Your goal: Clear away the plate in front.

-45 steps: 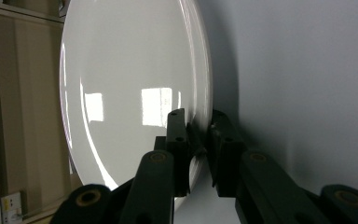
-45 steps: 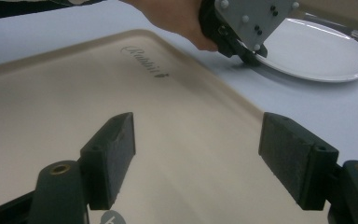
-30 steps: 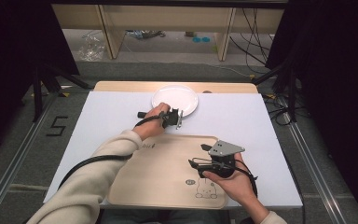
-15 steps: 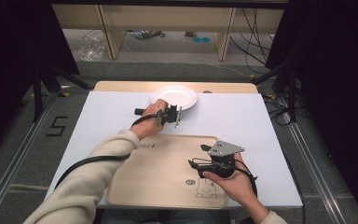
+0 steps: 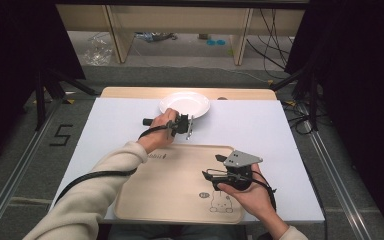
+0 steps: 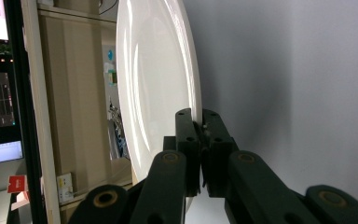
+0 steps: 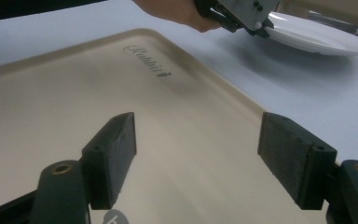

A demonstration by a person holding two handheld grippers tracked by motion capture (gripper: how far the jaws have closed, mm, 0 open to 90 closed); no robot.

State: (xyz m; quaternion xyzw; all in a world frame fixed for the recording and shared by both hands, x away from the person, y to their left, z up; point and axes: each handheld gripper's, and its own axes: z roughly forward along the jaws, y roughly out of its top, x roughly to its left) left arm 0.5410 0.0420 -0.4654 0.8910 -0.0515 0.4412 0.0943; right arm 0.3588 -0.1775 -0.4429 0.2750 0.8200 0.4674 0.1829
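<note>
The white-topped rectangular table (image 5: 260, 125) shows a strip of pale wood (image 5: 130, 92) along its far edge. Grey carpet tiles (image 5: 25, 150) cover the floor around it, and silver metal rails (image 5: 337, 175) run along both sides. A black numeral five (image 5: 60, 135) is marked on the floor to the left. Black curtains (image 5: 360, 60) close in both flanks, leaving the room dim at its edges. Beyond the table stands light wooden shelving (image 5: 240, 35), with crumpled clear plastic (image 5: 97, 47) lying underneath and black cables (image 5: 272, 47) trailing down near its right upright.
</note>
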